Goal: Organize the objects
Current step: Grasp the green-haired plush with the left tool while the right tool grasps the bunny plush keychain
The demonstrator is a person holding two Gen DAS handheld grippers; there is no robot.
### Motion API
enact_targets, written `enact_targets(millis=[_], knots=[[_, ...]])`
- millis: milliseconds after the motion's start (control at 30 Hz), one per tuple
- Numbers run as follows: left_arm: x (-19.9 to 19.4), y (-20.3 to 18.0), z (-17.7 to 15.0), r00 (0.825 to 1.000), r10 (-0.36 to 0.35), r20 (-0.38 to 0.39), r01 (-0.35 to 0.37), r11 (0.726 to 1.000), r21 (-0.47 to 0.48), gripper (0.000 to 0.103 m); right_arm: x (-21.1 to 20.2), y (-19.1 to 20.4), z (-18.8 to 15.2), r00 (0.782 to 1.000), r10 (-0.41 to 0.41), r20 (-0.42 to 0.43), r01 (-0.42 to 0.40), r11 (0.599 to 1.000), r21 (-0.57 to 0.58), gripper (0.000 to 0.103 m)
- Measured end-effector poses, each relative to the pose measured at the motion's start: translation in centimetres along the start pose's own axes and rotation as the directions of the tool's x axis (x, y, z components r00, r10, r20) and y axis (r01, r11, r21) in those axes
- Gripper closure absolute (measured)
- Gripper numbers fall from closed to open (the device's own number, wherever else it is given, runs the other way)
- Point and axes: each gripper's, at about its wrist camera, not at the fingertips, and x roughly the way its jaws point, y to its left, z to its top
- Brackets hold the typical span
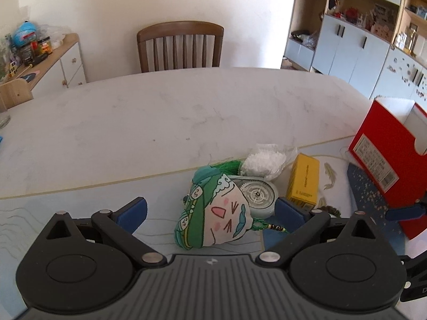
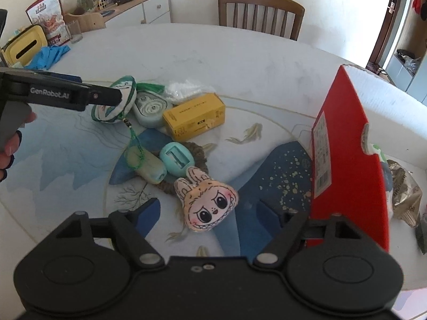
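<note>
My left gripper [image 1: 210, 210] is open, its jaws on either side of a green and white plush sachet [image 1: 213, 213] with a cartoon face; it also shows in the right wrist view [image 2: 112, 106]. My right gripper [image 2: 208, 213] is open around a pink bunny-faced plush [image 2: 205, 202] on the mat. A yellow box [image 2: 194, 118], a round pale green case [image 2: 152, 109], a bag of white bits [image 2: 184, 88], a teal oval holder [image 2: 177, 157] and a pale green cylinder [image 2: 150, 168] lie between. A red open box [image 2: 347, 160] stands at the right.
A blue-patterned mat [image 2: 66, 160] covers the near part of the white marble table [image 1: 160, 112]. A wooden chair [image 1: 180, 46] stands behind the table. A yellow tissue box [image 2: 24, 45], blue gloves [image 2: 48, 56] and a glass [image 2: 73, 32] sit far left. Foil packets [image 2: 403, 194] lie inside the red box.
</note>
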Motion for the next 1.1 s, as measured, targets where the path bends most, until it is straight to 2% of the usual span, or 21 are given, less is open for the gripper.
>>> enact_targets(millis=[100,233,400,467,667,800,1100], knots=[[0.6,0.1,-0.2,1.0,0.004,-0.003,-0.004,1.0,0.001,0.003,0.7,0.0,0.2,1.0,-0.001,-0.007,0.001,1.0,-0.008,0.027],[1.1,0.3,-0.4,1.0,-0.014,-0.018,0.014,1.0,0.0,0.021,1.2,0.0,0.3,1.0,0.004,-0.013,-0.004,1.0,-0.014,0.029],[1.2,0.2,-0.6,1.0,-0.025,-0.017,0.025,1.0,0.004,0.032,1.6,0.0,0.4,1.0,0.007,-0.017,-0.008,1.0,-0.016,0.033],[1.1,0.1,-0.6,0.999,-0.03,-0.015,0.03,1.0,0.006,0.04,1.8,0.0,0.4,1.0,0.009,-0.021,-0.009,1.0,-0.013,0.036],[1.0,-0.2,-0.7,1.0,-0.025,-0.012,0.025,1.0,0.016,0.045,1.8,-0.2,0.3,1.0,0.001,-0.022,-0.002,1.0,-0.012,0.043],[0.9,-0.4,-0.8,1.0,-0.012,-0.013,0.013,1.0,0.028,0.048,1.7,-0.3,0.2,1.0,-0.006,-0.017,0.006,1.0,-0.004,0.054],[-0.4,-0.3,-0.7,1.0,0.0,0.026,-0.001,0.999,0.032,0.054,0.3,-0.8,0.1,0.999,-0.021,0.028,0.02,0.999,0.025,0.058]])
